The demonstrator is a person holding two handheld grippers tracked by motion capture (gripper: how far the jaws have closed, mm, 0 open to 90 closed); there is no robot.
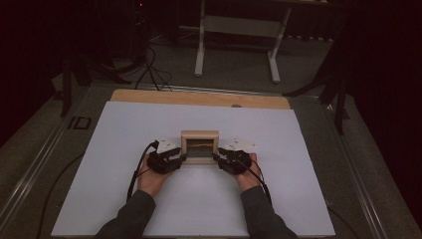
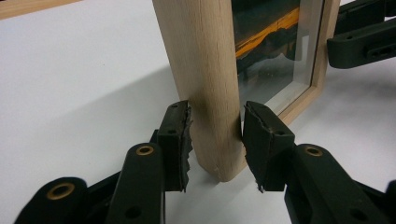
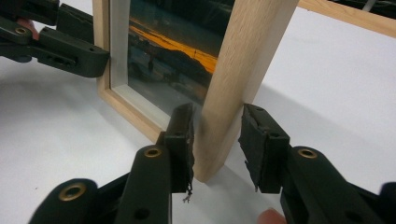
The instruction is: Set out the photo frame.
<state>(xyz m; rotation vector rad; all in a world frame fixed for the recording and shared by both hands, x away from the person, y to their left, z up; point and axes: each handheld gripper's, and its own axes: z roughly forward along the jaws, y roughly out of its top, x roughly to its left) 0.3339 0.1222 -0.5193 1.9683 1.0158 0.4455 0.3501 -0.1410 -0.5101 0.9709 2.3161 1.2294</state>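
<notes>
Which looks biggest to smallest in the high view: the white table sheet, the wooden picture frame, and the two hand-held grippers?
1. White table sheet, by far the largest.
2. Wooden picture frame.
3. Left hand-held gripper and right hand-held gripper: these two look alike in size, and each is close to the frame's, so that ranking is unsure.

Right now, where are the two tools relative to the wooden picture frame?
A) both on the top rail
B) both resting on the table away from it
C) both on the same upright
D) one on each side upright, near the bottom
D: in the high view the left tool and the right tool flank the picture frame, and each gripper view has its jaws straddling a side upright low down, near the white table.
</notes>
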